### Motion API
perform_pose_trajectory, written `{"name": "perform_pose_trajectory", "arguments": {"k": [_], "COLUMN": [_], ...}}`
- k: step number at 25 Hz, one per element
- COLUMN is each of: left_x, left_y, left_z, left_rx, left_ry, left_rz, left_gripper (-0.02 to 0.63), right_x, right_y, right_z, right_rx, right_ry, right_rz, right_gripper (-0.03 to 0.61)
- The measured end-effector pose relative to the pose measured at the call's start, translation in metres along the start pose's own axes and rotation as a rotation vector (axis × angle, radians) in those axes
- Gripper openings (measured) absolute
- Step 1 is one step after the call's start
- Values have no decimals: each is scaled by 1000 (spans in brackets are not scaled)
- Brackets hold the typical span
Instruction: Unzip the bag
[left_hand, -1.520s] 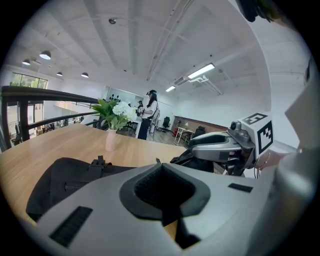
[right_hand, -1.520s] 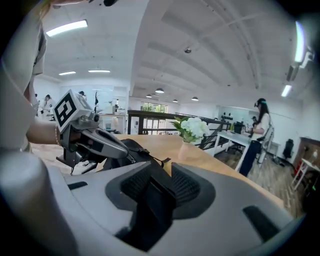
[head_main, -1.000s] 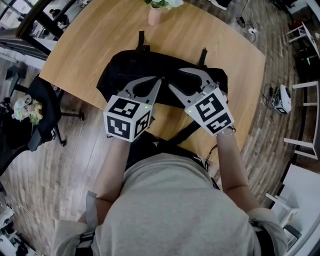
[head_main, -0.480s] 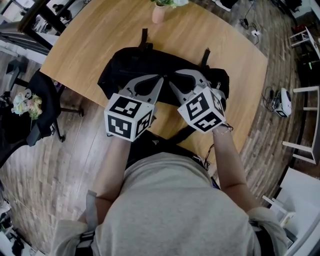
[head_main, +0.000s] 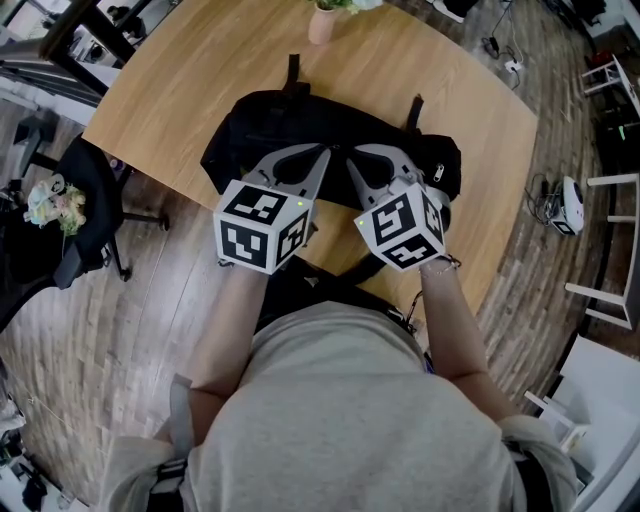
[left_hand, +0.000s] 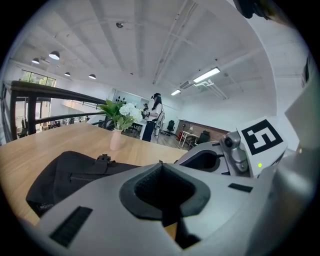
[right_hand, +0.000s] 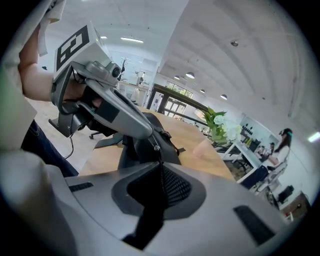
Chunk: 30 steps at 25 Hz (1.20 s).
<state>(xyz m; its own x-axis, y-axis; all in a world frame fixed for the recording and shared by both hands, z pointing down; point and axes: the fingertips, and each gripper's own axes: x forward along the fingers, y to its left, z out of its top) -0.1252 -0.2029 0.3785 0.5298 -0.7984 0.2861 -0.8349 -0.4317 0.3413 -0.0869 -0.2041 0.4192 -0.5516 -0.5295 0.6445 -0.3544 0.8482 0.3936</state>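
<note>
A black bag (head_main: 255, 135) lies on the wooden table (head_main: 170, 90) right in front of me, and both grippers hover over its middle with their tips almost touching. My left gripper (head_main: 324, 152) is shut, its tips (left_hand: 160, 163) at the bag's top; I cannot tell whether it pinches fabric. The jaws of my right gripper (head_main: 351, 160) are closing. In the right gripper view they stand together (right_hand: 160, 161) on a thin zipper pull (right_hand: 156, 146), its small metal piece showing just past the tips. The bag (left_hand: 65, 175) spreads out to the left, below the left gripper.
A pink vase with white flowers (head_main: 322, 22) stands at the table's far edge. One black strap (head_main: 365, 270) of the bag hangs over the near edge by my body. A black office chair (head_main: 90, 220) stands to the left of the table. White stools (head_main: 610, 240) are on the right.
The right gripper's jaws have gone from wide open to together. Its cube has shifted a little to the left, toward the left gripper. The left gripper has hardly moved.
</note>
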Motion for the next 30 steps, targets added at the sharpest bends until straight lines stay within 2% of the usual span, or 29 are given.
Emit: {"name": "perform_pose_trajectory", "arguments": {"k": [17,30], "left_x": [-17,-41], "left_y": [33,70], "left_z": [2,3], "left_rx": [-40,-48], "left_ry": [-36,-44], "left_rz": [104,177], "left_gripper": [20,21], "right_x": [2,2], "right_y": [-10,-14], "right_z": [-3,-1], "right_rx": [115,134], "right_ry": [1,3], "right_rz": [-7,-26], "right_gripper": [29,29]}}
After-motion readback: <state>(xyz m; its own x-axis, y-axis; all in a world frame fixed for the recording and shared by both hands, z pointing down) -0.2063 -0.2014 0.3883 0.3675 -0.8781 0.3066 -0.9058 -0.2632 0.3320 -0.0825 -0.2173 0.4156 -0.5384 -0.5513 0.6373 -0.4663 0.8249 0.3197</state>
